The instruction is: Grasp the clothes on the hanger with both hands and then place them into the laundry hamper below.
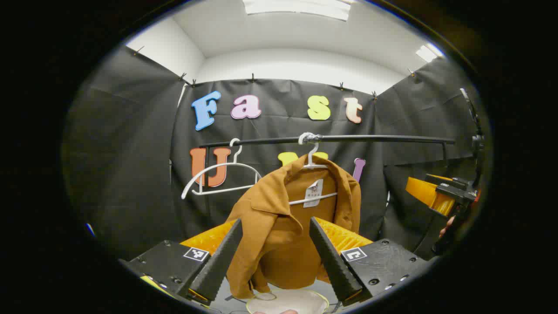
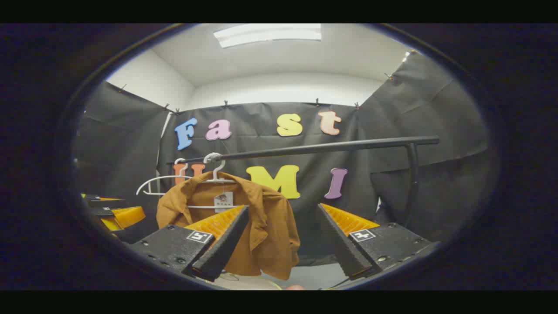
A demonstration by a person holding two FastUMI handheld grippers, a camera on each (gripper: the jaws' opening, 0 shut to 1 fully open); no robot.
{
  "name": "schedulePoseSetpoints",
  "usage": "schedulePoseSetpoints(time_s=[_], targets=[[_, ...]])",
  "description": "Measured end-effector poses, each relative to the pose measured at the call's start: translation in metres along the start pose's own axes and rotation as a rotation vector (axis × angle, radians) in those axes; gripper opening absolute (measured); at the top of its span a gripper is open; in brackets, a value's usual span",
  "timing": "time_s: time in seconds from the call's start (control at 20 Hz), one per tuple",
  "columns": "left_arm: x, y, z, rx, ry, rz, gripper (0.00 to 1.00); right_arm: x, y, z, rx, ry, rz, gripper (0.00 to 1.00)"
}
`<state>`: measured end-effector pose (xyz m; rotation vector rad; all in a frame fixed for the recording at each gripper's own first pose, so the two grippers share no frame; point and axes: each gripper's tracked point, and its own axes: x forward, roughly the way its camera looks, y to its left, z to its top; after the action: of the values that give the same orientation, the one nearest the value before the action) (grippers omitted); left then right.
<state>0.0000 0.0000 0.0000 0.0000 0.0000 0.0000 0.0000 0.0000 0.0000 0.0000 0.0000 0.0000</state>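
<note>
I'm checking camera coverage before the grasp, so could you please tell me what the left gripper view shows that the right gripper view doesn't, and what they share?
Left gripper view alone: the hamper's pale rim below the shirt, and the right gripper at the far right edge.

Right gripper view alone: the rail's vertical post at its right end, and the left gripper at the left edge.

Both: the brown shirt hanging on a white hanger, an empty hanger beside it, the black rail, and each view's own jaws open, short of the shirt.
</note>
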Motion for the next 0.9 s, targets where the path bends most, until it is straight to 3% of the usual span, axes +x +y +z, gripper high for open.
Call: schedulePoseSetpoints(time_s=[0.1, 0.2, 0.35, 0.4, 0.45, 0.9], targets=[[0.0, -0.006, 0.0, 0.006, -0.001, 0.002, 0.95, 0.001, -0.004, -0.003, 0.008, 0.002, 0.01, 0.96], [0.001, -0.009, 0.0, 0.019, -0.002, 0.009, 1.0, 0.001, -0.008, -0.003, 0.014, 0.001, 0.014, 0.96], [0.002, -0.012, 0.0, 0.021, -0.001, 0.02, 1.0, 0.0, -0.011, -0.005, 0.021, 0.005, 0.016, 0.96], [0.001, -0.015, 0.0, 0.02, -0.002, 0.018, 0.95, 0.0, -0.013, -0.006, 0.021, 0.005, 0.017, 0.96], [0.0, -0.017, 0.0, 0.018, -0.003, 0.015, 1.0, 0.0, -0.014, -0.006, 0.02, 0.004, 0.017, 0.96], [0.005, -0.031, -0.007, 0.013, -0.01, 0.008, 0.95, 0.005, -0.013, -0.022, 0.016, 0.038, 0.038, 0.96]])
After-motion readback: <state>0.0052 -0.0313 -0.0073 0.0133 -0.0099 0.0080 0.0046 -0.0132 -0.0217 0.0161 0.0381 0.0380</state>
